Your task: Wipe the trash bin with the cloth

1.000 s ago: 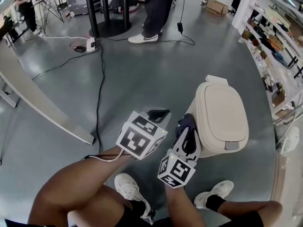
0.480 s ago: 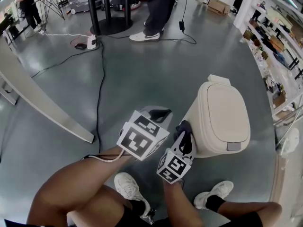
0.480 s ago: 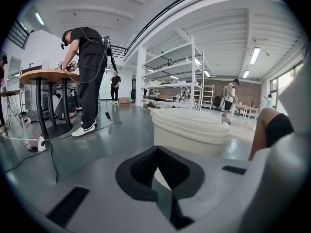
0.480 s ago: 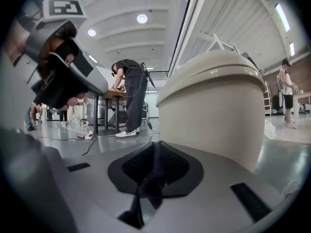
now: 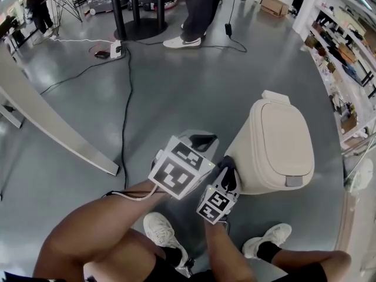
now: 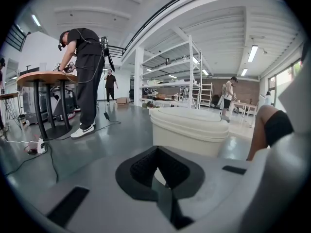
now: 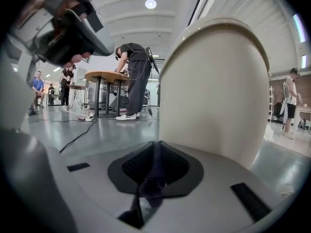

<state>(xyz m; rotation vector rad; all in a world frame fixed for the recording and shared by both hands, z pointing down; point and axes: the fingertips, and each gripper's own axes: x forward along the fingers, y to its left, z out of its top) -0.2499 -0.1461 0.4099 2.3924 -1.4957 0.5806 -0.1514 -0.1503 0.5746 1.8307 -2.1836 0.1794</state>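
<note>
Left gripper (image 6: 155,148): jaws pressed together with nothing in them, hanging just left of the right one, bin straight ahead of it.
Right gripper (image 7: 154,147): jaws pinching the cloth.
Cloth (image 7: 148,181): dark, bunched up between those jaws, right up against the bin's side wall.
Trash bin (image 5: 276,145): cream, lid down, standing on the grey floor (image 5: 176,81) on the person's right.

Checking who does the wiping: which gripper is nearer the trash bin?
Right. The right gripper, gripping the cloth, is close beside the trash bin; the left gripper sits farther off, leftward.
</note>
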